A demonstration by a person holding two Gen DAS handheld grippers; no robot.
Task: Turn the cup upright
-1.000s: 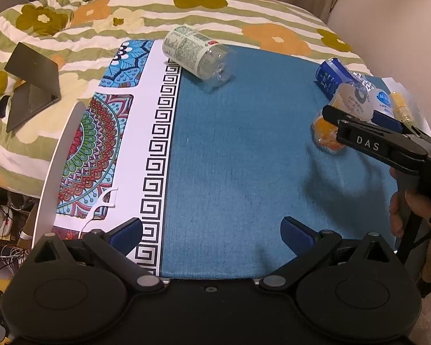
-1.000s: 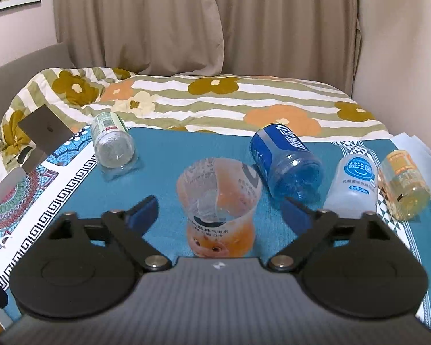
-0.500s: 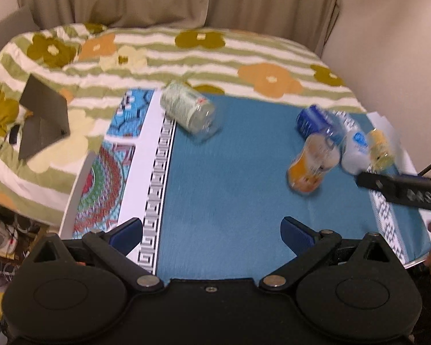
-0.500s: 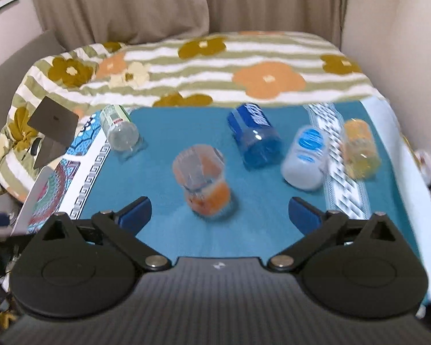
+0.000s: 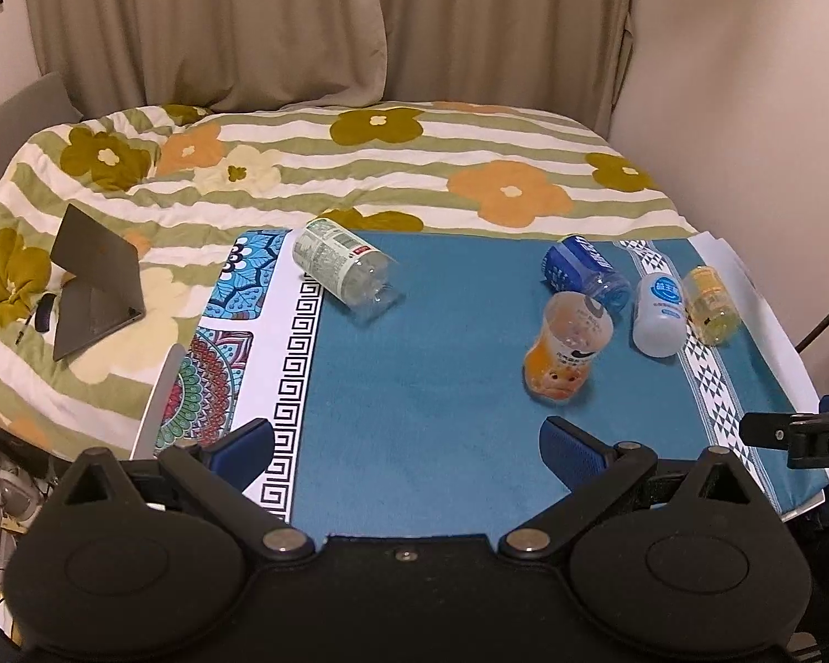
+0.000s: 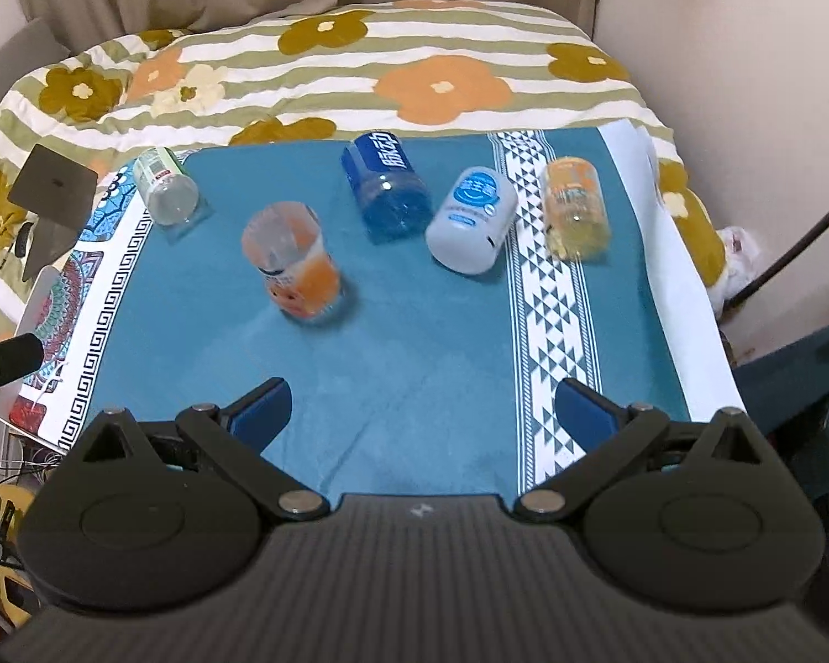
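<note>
An orange cup with a cartoon face stands upright on the blue cloth; it also shows in the right wrist view. A clear cup with a green label, a blue cup, a white cup and a yellow cup lie on their sides. My left gripper is open and empty, well back from the cups. My right gripper is open and empty, near the cloth's front edge.
The cloth lies on a bed with a flowered striped quilt. A dark tablet leans at the left. A patterned border runs along the cloth's left. A wall stands close on the right, curtains behind.
My right gripper has let go of the upright orange cup and pulled back and up. My left gripper has also pulled back, so more of the bed shows.
</note>
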